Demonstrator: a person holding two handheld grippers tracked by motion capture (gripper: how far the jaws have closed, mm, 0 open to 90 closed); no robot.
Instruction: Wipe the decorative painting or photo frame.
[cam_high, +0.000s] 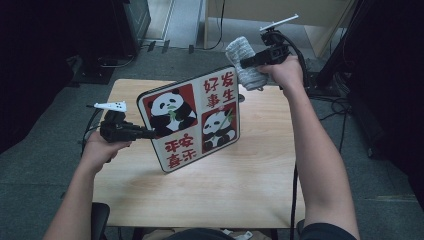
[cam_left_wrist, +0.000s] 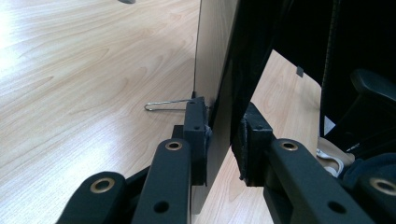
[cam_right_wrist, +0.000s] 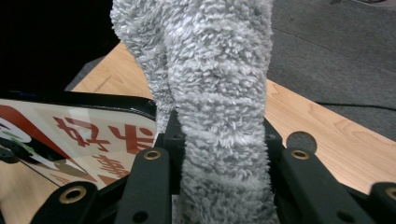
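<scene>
A square board (cam_high: 192, 117) with two pandas and red characters is held tilted above the wooden table (cam_high: 250, 170). My left gripper (cam_high: 150, 133) is shut on its left edge; in the left gripper view the pads (cam_left_wrist: 198, 135) pinch the thin board (cam_left_wrist: 217, 70) edge-on. My right gripper (cam_high: 245, 62) is raised at the far right, shut on a grey fluffy cloth (cam_high: 240, 50) next to the board's upper right corner. In the right gripper view the cloth (cam_right_wrist: 219, 93) stands up between the jaws, with the board (cam_right_wrist: 93, 130) below and to the left. I cannot tell whether they touch.
A thin wire loop (cam_left_wrist: 163, 103) sticks out by the board's back near the left pad. A round hole (cam_right_wrist: 301, 140) sits in the table's far part. Grey carpet surrounds the table, with dark equipment (cam_high: 125, 25) at the back left and cables (cam_high: 340, 105) on the right.
</scene>
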